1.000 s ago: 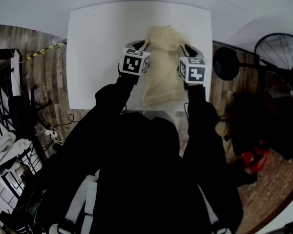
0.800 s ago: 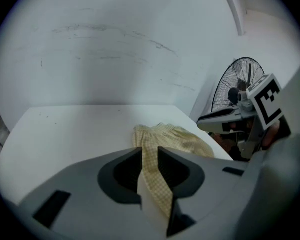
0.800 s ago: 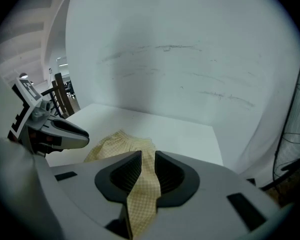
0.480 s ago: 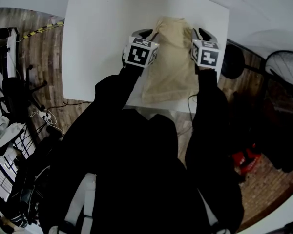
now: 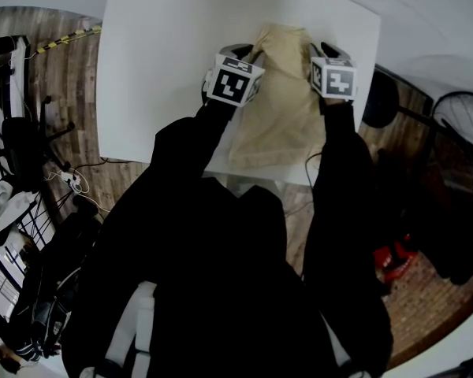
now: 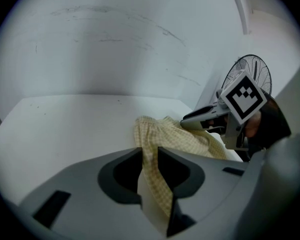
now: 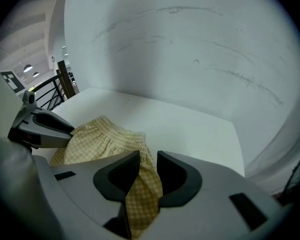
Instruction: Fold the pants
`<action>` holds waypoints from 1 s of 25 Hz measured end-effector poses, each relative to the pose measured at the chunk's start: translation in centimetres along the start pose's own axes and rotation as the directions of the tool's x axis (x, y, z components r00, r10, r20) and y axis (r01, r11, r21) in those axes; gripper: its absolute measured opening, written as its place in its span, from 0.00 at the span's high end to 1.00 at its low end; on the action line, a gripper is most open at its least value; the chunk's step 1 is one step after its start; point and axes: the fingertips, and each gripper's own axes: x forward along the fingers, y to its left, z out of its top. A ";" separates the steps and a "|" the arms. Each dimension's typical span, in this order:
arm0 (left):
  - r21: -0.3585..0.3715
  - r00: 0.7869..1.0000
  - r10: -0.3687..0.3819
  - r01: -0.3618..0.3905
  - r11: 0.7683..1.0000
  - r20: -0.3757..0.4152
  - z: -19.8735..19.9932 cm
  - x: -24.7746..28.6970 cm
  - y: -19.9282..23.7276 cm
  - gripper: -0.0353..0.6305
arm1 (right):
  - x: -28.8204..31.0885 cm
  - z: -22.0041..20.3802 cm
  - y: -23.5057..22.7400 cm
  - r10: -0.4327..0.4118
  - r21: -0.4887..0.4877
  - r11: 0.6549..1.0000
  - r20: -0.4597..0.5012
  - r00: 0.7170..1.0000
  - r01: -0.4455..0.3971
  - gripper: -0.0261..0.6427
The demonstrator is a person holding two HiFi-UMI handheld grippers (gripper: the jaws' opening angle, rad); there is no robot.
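Yellow pants (image 5: 280, 109) within left claw (image 6: 149, 155), right claw (image 7: 148, 160).

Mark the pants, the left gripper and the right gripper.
pants (image 5: 282, 113), head view, middle of the spread cloth on the table.
left gripper (image 6: 149, 154), left gripper view, midway between its jaw tips, where they pinch the pants.
right gripper (image 7: 148, 159), right gripper view, midway between its jaw tips, likewise pinching the pants.

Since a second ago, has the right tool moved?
Yes. The right tool, gripping the pants, moved away from the table's near edge, toward its far side.
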 end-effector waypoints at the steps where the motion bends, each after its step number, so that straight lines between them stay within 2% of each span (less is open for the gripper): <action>1: -0.001 1.000 0.002 -0.002 1.000 -0.007 -0.2 0.4 0.1 0.83 | 0.5 -0.5 -0.1 0.005 0.001 1.000 -0.015 1.000 -0.005 0.82; 6: -0.023 0.999 0.007 -0.008 1.000 -0.045 -1.2 1.5 0.1 0.82 | 1.5 -1.9 -0.9 0.003 0.004 1.000 -0.031 0.999 -0.003 0.82; 10: -0.033 0.998 0.023 -0.025 0.999 -0.066 -1.3 1.4 0.6 0.82 | 1.9 -2.4 -1.1 0.071 0.112 0.991 -0.031 0.997 -0.068 0.85; 11: -0.036 0.997 0.028 -0.031 0.999 -0.071 -1.2 1.5 0.7 0.87 | 2.1 -2.6 -1.2 0.085 0.118 0.990 -0.031 0.996 -0.081 0.86; 15: -0.043 0.998 0.026 -0.029 0.999 -0.064 -0.8 1.3 0.6 0.92 | 1.8 -2.9 -1.2 0.060 0.086 0.995 -0.028 0.998 -0.058 0.93; 25: 0.002 1.000 0.021 -0.021 1.000 -0.007 0.0 -1.5 -0.5 0.92 | -2.0 -1.3 -0.1 0.037 0.075 0.996 0.057 0.998 -0.041 0.94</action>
